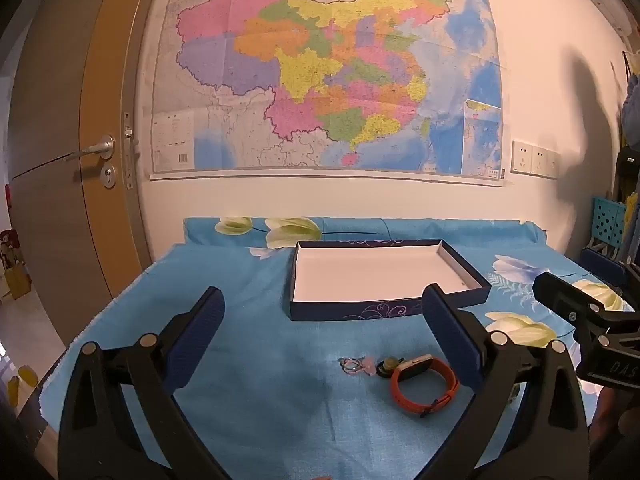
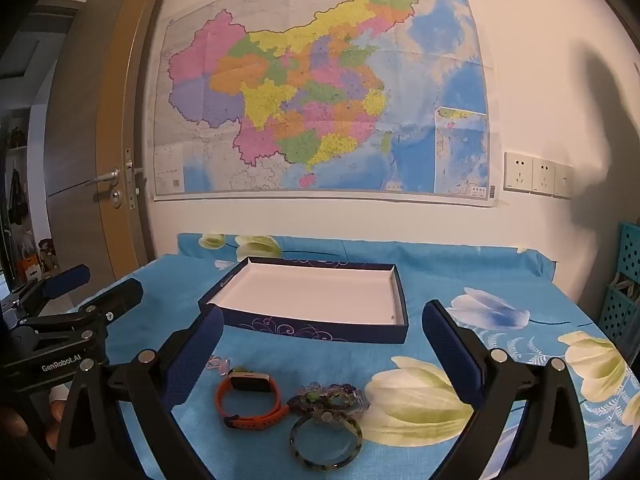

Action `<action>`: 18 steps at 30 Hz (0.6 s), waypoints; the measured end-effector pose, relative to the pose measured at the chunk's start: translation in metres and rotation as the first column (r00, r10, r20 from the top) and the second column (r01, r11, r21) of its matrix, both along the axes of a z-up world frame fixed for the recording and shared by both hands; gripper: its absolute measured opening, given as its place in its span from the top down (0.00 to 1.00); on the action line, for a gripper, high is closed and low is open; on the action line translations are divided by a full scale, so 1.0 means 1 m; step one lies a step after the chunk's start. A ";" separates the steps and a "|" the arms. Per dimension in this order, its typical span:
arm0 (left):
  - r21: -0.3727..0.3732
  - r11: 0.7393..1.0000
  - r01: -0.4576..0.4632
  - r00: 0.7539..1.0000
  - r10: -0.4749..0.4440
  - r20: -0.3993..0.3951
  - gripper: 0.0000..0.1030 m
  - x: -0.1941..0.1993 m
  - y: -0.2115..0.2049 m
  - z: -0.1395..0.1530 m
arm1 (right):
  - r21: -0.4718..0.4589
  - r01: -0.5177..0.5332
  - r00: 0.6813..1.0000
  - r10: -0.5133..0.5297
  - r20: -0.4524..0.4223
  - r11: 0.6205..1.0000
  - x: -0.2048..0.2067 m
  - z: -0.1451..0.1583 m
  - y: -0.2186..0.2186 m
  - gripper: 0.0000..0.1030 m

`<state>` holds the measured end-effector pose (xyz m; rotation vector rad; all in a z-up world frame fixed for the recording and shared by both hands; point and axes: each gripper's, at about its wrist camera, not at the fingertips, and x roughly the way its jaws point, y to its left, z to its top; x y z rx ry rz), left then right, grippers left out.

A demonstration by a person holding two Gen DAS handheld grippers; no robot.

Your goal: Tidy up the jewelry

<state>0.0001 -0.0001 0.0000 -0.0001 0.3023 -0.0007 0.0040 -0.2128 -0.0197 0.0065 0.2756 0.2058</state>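
An open dark-blue box [image 1: 344,312] [image 2: 320,330] with a white inside lies flat on the blue floral cloth, empty. In front of it lie an orange smartwatch [image 1: 423,384] [image 2: 250,400], a small pink trinket [image 1: 356,365] [image 2: 218,364], a dark round piece [image 1: 387,366], a purple bead bracelet [image 2: 326,397] and a green mottled bangle [image 2: 326,442]. My left gripper [image 1: 322,330] is open above the cloth, the watch just inside its right finger. My right gripper [image 2: 320,344] is open, with the watch, beads and bangle between its fingers.
The table's left edge [image 1: 92,320] drops off beside a wooden door [image 1: 68,160]. A wall with a large map [image 2: 320,88] stands behind the table. A teal crate [image 2: 624,300] is at the right. Each gripper shows in the other's view [image 1: 592,320] [image 2: 60,332].
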 end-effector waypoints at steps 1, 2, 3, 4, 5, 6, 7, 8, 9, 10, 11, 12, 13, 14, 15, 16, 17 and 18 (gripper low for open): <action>0.003 1.000 -0.002 1.000 0.002 0.001 0.06 0.000 0.000 0.000 | -0.003 0.002 1.000 -0.002 -0.005 1.000 0.000 0.000 0.000 0.07; 0.001 1.000 -0.002 1.000 0.002 0.003 0.06 0.000 0.000 0.000 | -0.005 -0.001 1.000 0.000 -0.008 1.000 0.000 0.000 0.000 0.07; 0.003 1.000 0.001 1.000 -0.001 0.004 0.06 0.000 0.000 0.000 | -0.005 -0.001 1.000 0.001 -0.010 1.000 0.001 0.000 0.000 0.07; 0.004 1.000 0.003 1.000 -0.003 0.002 0.06 0.000 0.000 0.000 | -0.004 -0.001 1.000 0.001 -0.011 1.000 0.001 0.000 0.000 0.07; 0.004 1.000 0.004 1.000 -0.004 0.003 0.06 0.000 -0.001 0.000 | -0.004 -0.001 1.000 0.001 -0.007 1.000 0.000 0.000 -0.001 0.07; 0.005 1.000 0.006 1.000 -0.006 0.003 0.06 0.001 -0.001 -0.001 | -0.003 -0.001 1.000 0.001 -0.010 1.000 0.001 0.000 0.000 0.07; 0.006 1.000 0.009 1.000 -0.009 0.003 0.06 0.003 0.003 0.000 | -0.003 -0.001 1.000 0.000 -0.011 1.000 0.002 0.000 0.000 0.07; 0.007 1.000 0.008 1.000 -0.008 0.003 0.06 0.000 0.003 0.003 | -0.002 0.000 1.000 0.000 -0.011 1.000 0.003 0.000 0.000 0.07; 0.007 1.000 0.009 1.000 -0.009 0.005 0.06 -0.001 0.003 0.003 | -0.004 0.000 1.000 0.000 -0.008 1.000 0.001 0.000 0.000 0.07; 0.010 1.000 0.008 1.000 -0.008 0.008 0.06 -0.001 0.001 0.003 | -0.001 -0.001 1.000 0.001 -0.007 1.000 0.001 0.000 0.000 0.07; 0.015 1.000 0.005 1.000 -0.005 0.010 0.06 -0.001 -0.001 0.002 | -0.001 -0.001 1.000 0.001 -0.007 1.000 0.001 0.000 0.000 0.07; 0.011 1.000 0.004 1.000 -0.004 0.012 0.06 -0.002 0.000 0.002 | 0.000 -0.002 1.000 0.002 -0.007 1.000 0.002 0.000 0.001 0.07; 0.012 1.000 0.004 1.000 -0.004 0.013 0.06 -0.002 -0.001 0.002 | 0.001 -0.003 1.000 0.003 -0.007 1.000 0.003 -0.001 0.001 0.07; 0.012 1.000 0.003 1.000 -0.003 0.013 0.06 -0.002 -0.001 0.002 | 0.001 -0.004 1.000 0.004 -0.008 1.000 0.003 -0.001 0.002 0.07; 0.013 1.000 0.001 1.000 -0.001 0.013 0.06 -0.002 -0.001 0.002 | 0.000 -0.003 1.000 0.003 -0.008 1.000 0.004 -0.001 0.003 0.07; 0.012 1.000 0.004 1.000 -0.004 0.013 0.06 -0.002 0.000 0.002 | 0.001 0.001 1.000 -0.001 -0.008 1.000 0.004 -0.001 0.002 0.07; 0.012 1.000 0.002 1.000 -0.002 0.014 0.06 -0.002 -0.001 0.002 | 0.002 0.000 1.000 0.000 -0.007 1.000 0.002 0.000 0.001 0.07; 0.012 1.000 0.002 1.000 -0.002 0.014 0.06 -0.002 -0.001 0.002 | 0.002 0.000 1.000 0.000 -0.008 1.000 0.003 -0.001 0.002 0.07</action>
